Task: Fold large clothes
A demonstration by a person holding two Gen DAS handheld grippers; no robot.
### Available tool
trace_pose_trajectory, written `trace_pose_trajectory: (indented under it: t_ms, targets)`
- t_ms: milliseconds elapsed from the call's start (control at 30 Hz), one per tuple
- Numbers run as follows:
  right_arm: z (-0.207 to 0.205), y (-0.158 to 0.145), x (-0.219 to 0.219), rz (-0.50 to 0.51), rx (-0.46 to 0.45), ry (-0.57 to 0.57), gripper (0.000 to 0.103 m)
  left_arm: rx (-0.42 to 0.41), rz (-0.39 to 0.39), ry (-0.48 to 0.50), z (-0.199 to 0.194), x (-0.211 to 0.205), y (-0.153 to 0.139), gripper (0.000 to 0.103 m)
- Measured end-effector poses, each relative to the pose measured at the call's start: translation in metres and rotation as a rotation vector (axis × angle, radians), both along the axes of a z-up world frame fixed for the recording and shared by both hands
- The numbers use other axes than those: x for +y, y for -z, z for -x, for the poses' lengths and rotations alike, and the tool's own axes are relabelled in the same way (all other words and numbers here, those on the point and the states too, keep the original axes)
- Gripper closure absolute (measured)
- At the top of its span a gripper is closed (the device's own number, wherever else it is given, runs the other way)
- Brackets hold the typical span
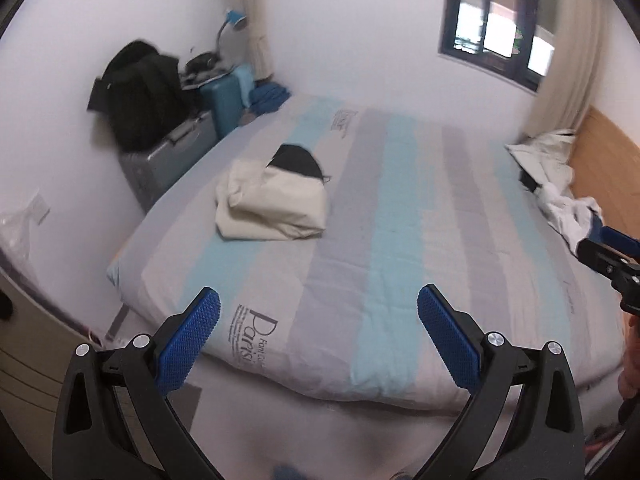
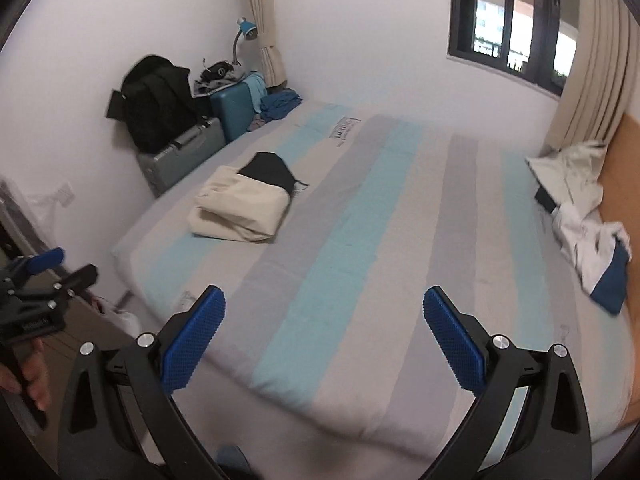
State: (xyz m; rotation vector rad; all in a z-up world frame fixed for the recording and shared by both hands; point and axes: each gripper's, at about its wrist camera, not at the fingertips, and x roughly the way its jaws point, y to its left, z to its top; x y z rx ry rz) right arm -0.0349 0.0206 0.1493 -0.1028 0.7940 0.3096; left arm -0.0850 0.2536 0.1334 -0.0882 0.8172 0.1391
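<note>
A folded cream garment (image 1: 268, 204) lies on the striped bed (image 1: 400, 240), partly over a folded black garment (image 1: 298, 162); both also show in the right wrist view, the cream garment (image 2: 240, 208) and the black garment (image 2: 270, 176). A crumpled heap of white and blue clothes (image 1: 560, 184) lies by the headboard, also in the right wrist view (image 2: 592, 232). My left gripper (image 1: 319, 304) is open and empty above the bed's foot edge. My right gripper (image 2: 324, 304) is open and empty, also above the near edge.
A black backpack (image 2: 158, 100) sits on a grey case (image 2: 188, 152) beside a teal suitcase (image 2: 234, 108) at the far left wall. A window (image 2: 516, 20) with curtains is behind the bed. A wooden headboard (image 2: 624, 168) runs along the right. A cabinet (image 1: 24, 340) stands at the left.
</note>
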Motion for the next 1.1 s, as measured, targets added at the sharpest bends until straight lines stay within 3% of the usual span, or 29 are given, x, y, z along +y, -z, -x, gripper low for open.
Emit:
trace_pose_trajectory:
  t_ms: [167, 300, 367, 467, 600, 867, 1100]
  targets:
    - [0.031, -0.008, 0.026, 0.029, -0.01, 0.008, 0.007, -0.004, 0.0, 0.052, 0.004, 0.006, 0.0, 0.006]
    - [0.048, 0.017, 0.042, 0.06, -0.007, 0.014, 0.007, -0.019, -0.124, 0.079, 0.009, 0.001, 0.026, 0.006]
    - [0.056, 0.027, 0.04, 0.043, -0.01, 0.021, 0.007, -0.014, -0.146, 0.06, 0.018, -0.002, 0.035, 0.006]
    - [0.066, 0.041, 0.029, -0.02, 0.029, 0.015, 0.007, -0.008, -0.099, 0.037, 0.031, -0.009, 0.048, 0.006]
    - [0.081, 0.043, 0.021, -0.024, 0.011, -0.029, 0.007, 0.008, -0.015, 0.022, 0.039, -0.016, 0.064, 0.006]
    - [0.079, 0.064, 0.033, -0.004, -0.044, -0.053, 0.007, -0.035, -0.08, -0.01, 0.045, -0.008, 0.078, 0.006]
    - [0.08, 0.072, 0.023, -0.021, -0.058, -0.015, 0.007, -0.033, -0.065, -0.035, 0.051, 0.005, 0.085, 0.006]
